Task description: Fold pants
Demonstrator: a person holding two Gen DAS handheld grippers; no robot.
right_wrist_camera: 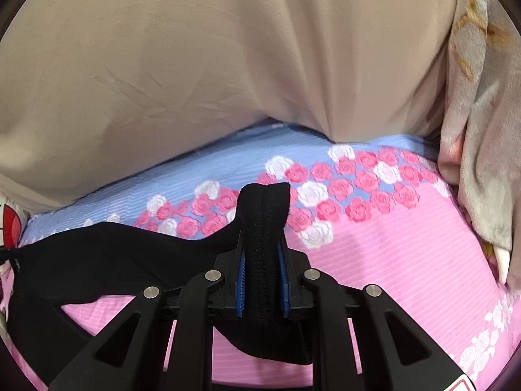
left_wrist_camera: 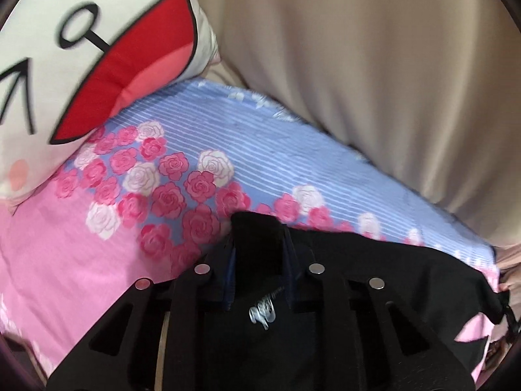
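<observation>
The black pants (left_wrist_camera: 374,267) hang stretched between my two grippers above a pink and blue rose-print sheet (left_wrist_camera: 81,260). My left gripper (left_wrist_camera: 259,251) is shut on one bunched end of the pants, with black cloth sticking out past the fingertips and a small silver print (left_wrist_camera: 262,311) below. My right gripper (right_wrist_camera: 263,260) is shut on the other end of the pants (right_wrist_camera: 97,260), pinching a ribbed black edge (right_wrist_camera: 265,208) between its blue pads (right_wrist_camera: 241,280). The cloth trails left from it.
A white cushion with a red mouth print (left_wrist_camera: 97,75) lies at the left on the sheet (right_wrist_camera: 407,260). A beige backrest cushion (right_wrist_camera: 211,65) rises behind. A grey floral blanket (right_wrist_camera: 482,146) lies at the right.
</observation>
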